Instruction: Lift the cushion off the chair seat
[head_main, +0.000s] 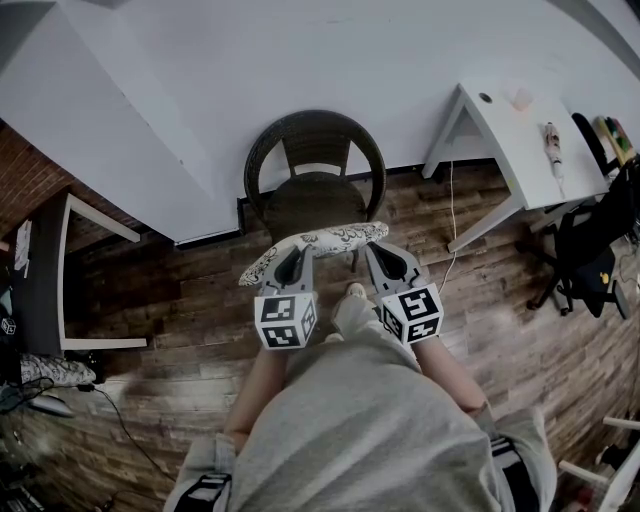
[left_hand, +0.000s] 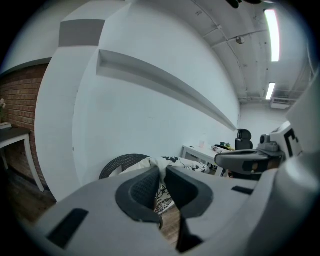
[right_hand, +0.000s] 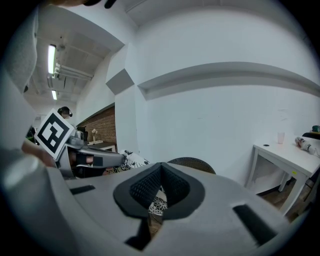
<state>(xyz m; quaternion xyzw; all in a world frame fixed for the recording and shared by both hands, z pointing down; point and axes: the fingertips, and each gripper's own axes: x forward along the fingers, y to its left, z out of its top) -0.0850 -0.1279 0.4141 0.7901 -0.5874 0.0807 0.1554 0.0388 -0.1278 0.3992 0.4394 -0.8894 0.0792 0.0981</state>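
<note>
Head view: 1 cushion (head_main: 318, 243), near edge clenched in my left claw (head_main: 292, 260) and right claw (head_main: 382, 256), above chair (head_main: 315, 190); I'd raise both together, level, avoiding sag

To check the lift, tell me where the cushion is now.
At the head view's centre, the cushion is pinched along its near edge by the left claw and right claw, just in front of the wicker chair, above the wood floor.

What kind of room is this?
Probably an office or workroom: a white desk with a black office chair beside it, long ceiling tube lights, and a dark round wicker chair on a wood-plank floor.
</note>
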